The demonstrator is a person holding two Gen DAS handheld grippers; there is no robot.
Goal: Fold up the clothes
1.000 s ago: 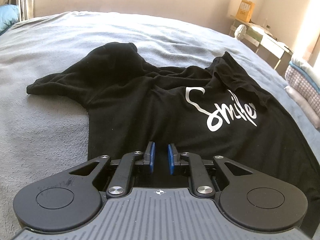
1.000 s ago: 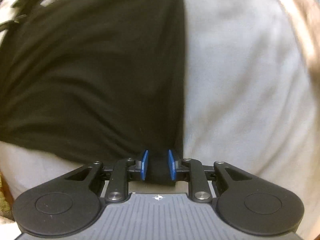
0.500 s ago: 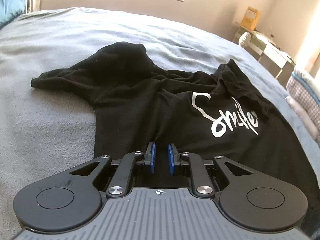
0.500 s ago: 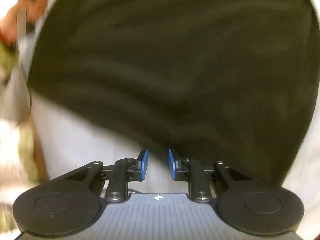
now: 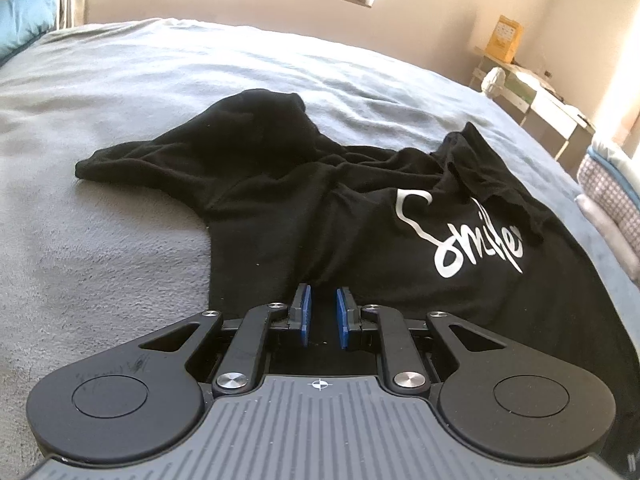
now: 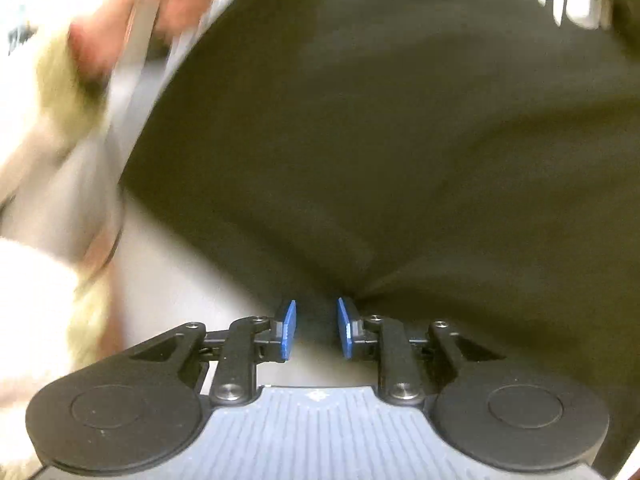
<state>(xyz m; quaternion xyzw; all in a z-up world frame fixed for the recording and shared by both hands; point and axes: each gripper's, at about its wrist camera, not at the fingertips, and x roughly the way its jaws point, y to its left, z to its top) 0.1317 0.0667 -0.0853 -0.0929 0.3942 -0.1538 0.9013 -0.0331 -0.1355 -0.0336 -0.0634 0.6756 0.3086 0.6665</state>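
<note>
You had the black T-shirt (image 5: 304,216) spread print-up on the grey bed cover (image 5: 100,264), stretching away ahead of both tools. Your left gripper (image 5: 322,322) pinched its near hem; your right gripper (image 6: 316,330) pinched another edge — likely so that you could tension the cloth before folding.

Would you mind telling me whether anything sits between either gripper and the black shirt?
Nothing visible does. The left gripper and right gripper each already have the shirt hem between their pads.
</note>
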